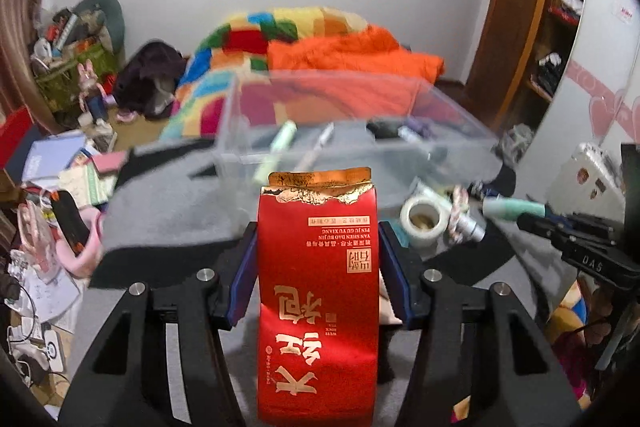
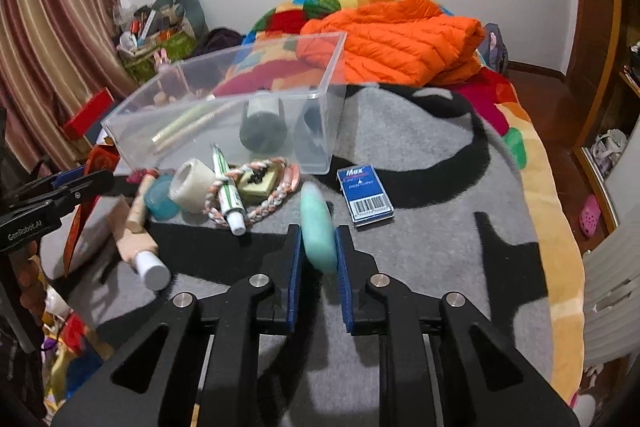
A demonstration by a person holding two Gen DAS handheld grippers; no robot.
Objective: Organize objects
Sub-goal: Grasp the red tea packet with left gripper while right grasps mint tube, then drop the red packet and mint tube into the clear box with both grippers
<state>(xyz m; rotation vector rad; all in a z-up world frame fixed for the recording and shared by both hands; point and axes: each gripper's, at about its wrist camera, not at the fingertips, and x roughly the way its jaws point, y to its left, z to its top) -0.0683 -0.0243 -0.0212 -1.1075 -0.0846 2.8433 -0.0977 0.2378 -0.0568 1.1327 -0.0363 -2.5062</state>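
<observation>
Left tool (image 1: 318, 267) clamped on red packet (image 1: 318, 291), frame centre; right tool (image 2: 318, 259) clamped on green tube (image 2: 318, 231); clear bin (image 2: 240, 115) ahead; lift above rim, release low inside.

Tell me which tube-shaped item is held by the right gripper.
The mint-green tube, clamped in the right gripper; the white-capped green-striped tube lies loose beside the tape roll.

The tall red foil pouch with gold lettering (image 1: 318, 299) is running off the bottom edge and hiding the grey blanket behind it. Inside the clear plastic storage box (image 1: 352, 131) beyond it, the slim items are blurring past recognition.
</observation>
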